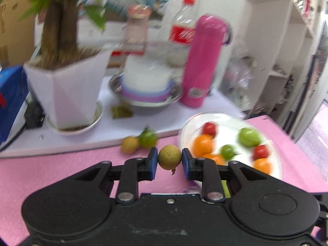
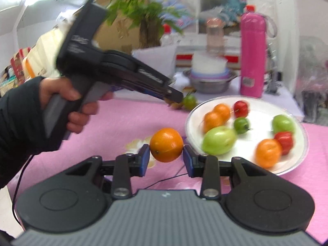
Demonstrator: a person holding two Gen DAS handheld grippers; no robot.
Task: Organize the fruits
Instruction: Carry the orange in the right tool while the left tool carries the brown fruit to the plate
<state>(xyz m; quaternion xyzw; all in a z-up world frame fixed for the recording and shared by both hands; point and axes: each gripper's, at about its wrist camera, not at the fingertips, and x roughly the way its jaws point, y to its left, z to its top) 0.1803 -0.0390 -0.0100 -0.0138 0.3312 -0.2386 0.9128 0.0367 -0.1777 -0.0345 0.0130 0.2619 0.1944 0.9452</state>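
Cluttered room, pink tablecloth [image 1: 61, 174], white plate [image 1: 274, 157] of mixed fruit. From the left wrist: left gripper [image 1: 169, 161] clamped tight on a small brownish-green fruit [image 1: 169, 158], lifted clear of the cloth, plate just to the right. From the right wrist: right gripper [image 2: 166, 153] pinching an orange [image 2: 166, 144] beside the plate's rim. Risk ahead: round fruit slipping from narrow pads, or rolling off a crowded plate on release
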